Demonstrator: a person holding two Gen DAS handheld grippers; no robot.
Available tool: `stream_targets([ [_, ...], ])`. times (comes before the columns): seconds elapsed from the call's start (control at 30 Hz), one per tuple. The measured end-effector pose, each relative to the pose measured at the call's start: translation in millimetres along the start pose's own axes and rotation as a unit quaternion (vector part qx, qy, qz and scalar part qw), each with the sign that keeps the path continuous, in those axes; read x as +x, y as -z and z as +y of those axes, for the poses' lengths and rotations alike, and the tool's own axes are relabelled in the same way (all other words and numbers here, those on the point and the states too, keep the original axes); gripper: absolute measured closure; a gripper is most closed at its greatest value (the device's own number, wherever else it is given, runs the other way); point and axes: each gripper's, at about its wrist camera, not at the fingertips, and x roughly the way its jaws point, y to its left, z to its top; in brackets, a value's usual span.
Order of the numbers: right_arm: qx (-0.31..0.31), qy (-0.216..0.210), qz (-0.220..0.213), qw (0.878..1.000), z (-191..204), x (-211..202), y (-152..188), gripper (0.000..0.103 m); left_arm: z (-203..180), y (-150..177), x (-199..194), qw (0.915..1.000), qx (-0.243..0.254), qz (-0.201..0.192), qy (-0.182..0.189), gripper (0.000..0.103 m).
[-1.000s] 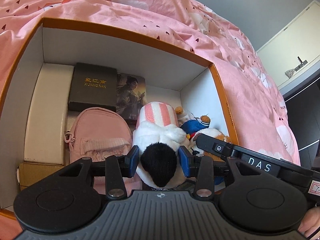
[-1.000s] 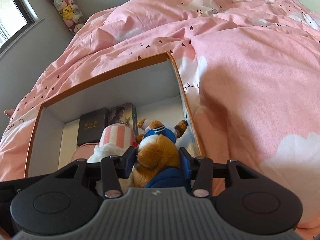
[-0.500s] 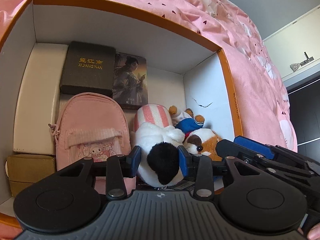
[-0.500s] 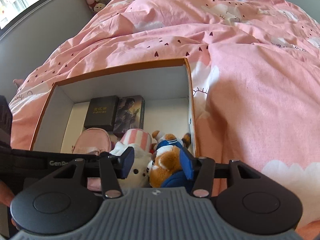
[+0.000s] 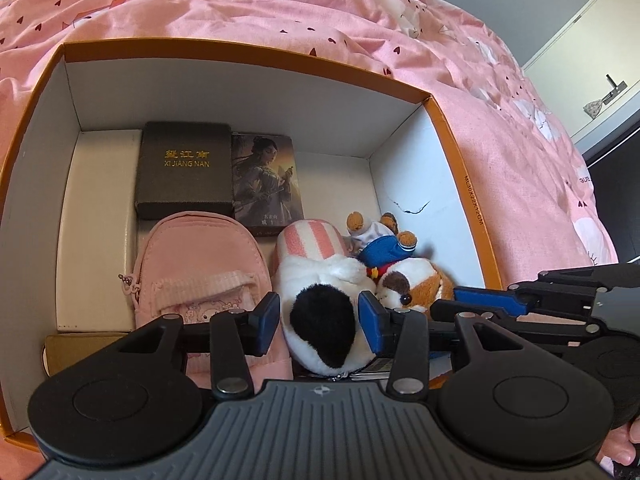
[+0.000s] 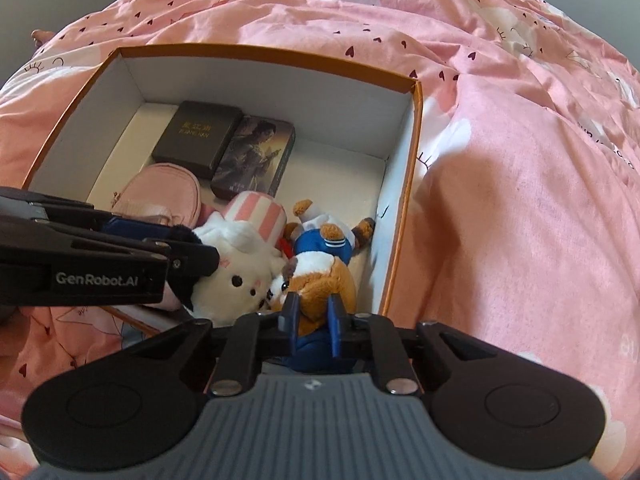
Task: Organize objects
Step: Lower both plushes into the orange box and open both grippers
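Note:
An orange-rimmed white box lies on a pink duvet. A white plush with a black ear and a pink striped hat lies in it beside a brown and white plush dog in blue. My left gripper straddles the white plush's black ear. Its jaws are opening and the pads stand just off the fur. My right gripper is shut on the brown fur of the dog's head.
Also in the box are a pink mini backpack, a dark "XI JIANG NAN" box, a picture box, a long cream box and a tan box. The duvet surrounds the box.
The right jaws have closed from wide apart onto the brown plush dog, and that gripper has rolled. The left jaws squeezed the white plush, then parted slightly.

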Motion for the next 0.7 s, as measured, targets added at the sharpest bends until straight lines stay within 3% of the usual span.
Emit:
stream_targets([
  [0.07,-0.006,0.003,0.012,1.000,2.2,3.7,2.2,0.089,-1.6,-1.2,-2.1,0.9999,0.010,-0.007,0.001,0.058],
  [0.1,-0.010,0.005,0.018,1.000,3.4,5.6,2.5,0.089,-3.7,-1.8,-2.6,0.9998,0.019,-0.009,-0.001,0.066],
  [0.23,-0.014,0.008,0.045,0.999,3.8,14.2,-0.6,0.089,-9.2,-2.8,3.4,0.9991,0.040,-0.005,-0.012,0.073],
  [0.43,0.015,-0.006,0.073,0.997,-4.7,22.4,-2.5,0.089,-11.7,0.0,12.4,0.9988,0.045,-0.001,-0.020,0.073],
  [0.7,0.008,0.005,0.078,0.997,0.9,31.0,4.8,0.088,-24.4,5.8,18.7,0.9960,0.077,-0.005,-0.045,0.071],
])
